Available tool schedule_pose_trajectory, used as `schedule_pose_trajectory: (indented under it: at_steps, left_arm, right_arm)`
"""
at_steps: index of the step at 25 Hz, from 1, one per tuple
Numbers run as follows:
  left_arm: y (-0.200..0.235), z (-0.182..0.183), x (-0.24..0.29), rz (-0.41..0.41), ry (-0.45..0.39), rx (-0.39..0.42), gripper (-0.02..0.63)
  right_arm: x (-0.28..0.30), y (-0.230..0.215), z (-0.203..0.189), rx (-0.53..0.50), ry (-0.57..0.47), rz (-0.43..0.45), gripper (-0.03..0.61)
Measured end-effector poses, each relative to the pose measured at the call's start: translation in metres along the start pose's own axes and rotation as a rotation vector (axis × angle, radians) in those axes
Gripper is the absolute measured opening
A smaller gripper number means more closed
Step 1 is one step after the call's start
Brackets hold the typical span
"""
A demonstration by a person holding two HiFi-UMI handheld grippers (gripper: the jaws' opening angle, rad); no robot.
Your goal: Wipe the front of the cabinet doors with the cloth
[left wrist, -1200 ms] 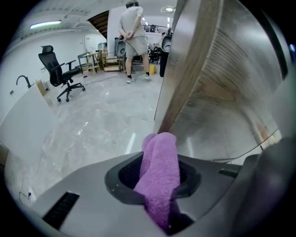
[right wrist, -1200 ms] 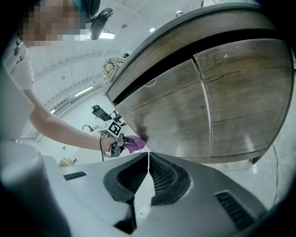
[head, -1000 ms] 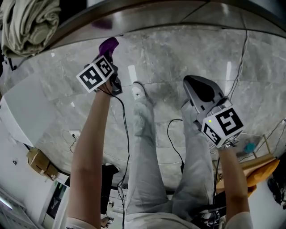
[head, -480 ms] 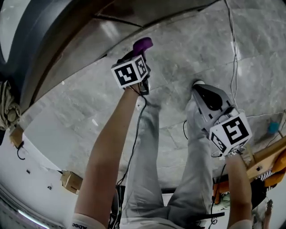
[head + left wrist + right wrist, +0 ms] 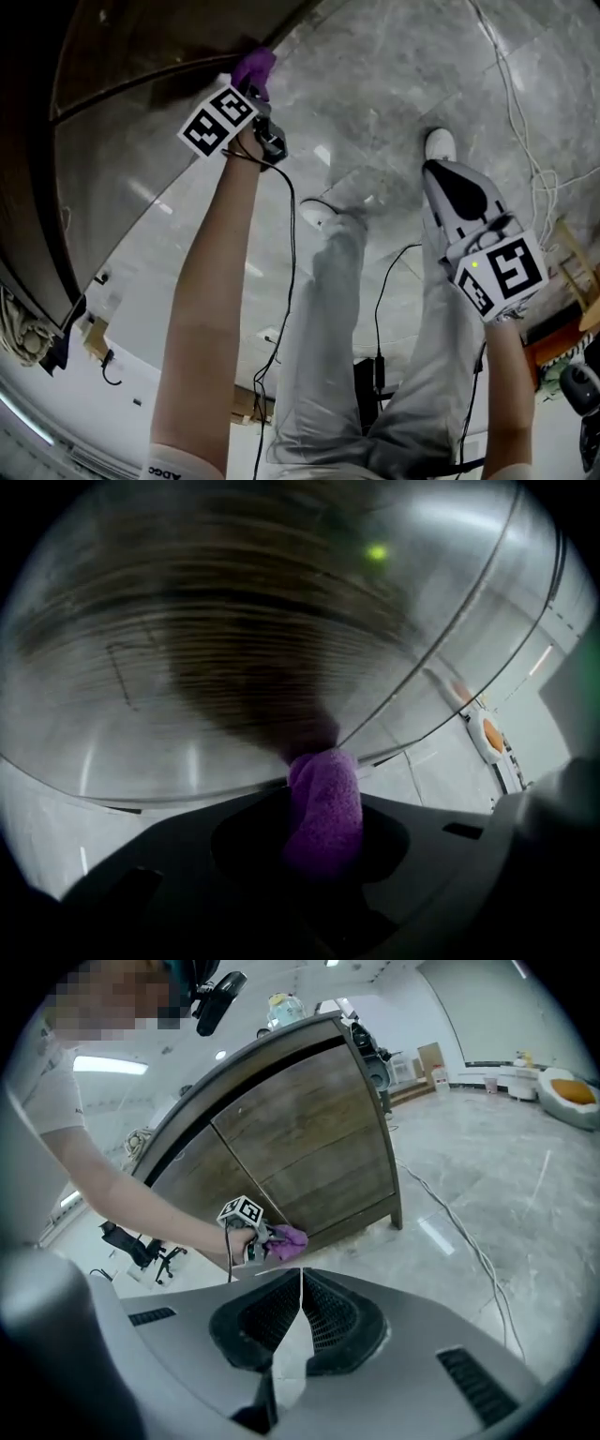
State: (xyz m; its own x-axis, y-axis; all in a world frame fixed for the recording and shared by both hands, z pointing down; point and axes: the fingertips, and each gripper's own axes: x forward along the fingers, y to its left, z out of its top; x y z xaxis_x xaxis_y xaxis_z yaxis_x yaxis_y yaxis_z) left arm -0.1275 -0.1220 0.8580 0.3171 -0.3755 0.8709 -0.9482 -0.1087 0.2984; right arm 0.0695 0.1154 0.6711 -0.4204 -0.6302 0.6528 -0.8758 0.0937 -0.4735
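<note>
- The cabinet (image 5: 141, 66) fills the far left of the head view, its brown wooden door front (image 5: 300, 1119) running down to the grey marble floor (image 5: 394, 84).
- My left gripper (image 5: 251, 86) reaches out to that door; its marker cube (image 5: 217, 120) sits just above my hand.
- Its jaws are clamped on the purple cloth (image 5: 325, 803), a bunched wad sticking out past the tips.
- The cloth's free end is at the door's lower part, near the bottom edge. It looks to be touching the wood, though the left gripper view is smeared there.
- Seen from the right gripper view, the cloth (image 5: 287, 1239) lies low on the left door, close to the floor.
- My legs (image 5: 328, 328) in light trousers stand in the middle, one white shoe (image 5: 439, 143) toward the right.
- My right gripper (image 5: 441, 178) hangs over the floor, well apart from the cabinet — its jaws are closed together with nothing between them (image 5: 300, 1302).
- A white cable (image 5: 511, 94) trails across the floor at far right.
</note>
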Motion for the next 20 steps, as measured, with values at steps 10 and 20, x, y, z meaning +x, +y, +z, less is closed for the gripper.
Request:
schedule_pose_trajectory:
  at_steps: [10, 20]
  left_arm:
    - [0.072, -0.012, -0.023, 0.072, 0.064, -0.026, 0.092]
    - [0.205, -0.042, -0.085, 0.240, 0.080, -0.133, 0.092]
  right_arm:
    - [0.037, 0.057, 0.031, -0.142, 0.054, 0.081, 0.028]
    - [0.081, 0.122, 0.048, -0.263, 0.104, 0.204, 0.028]
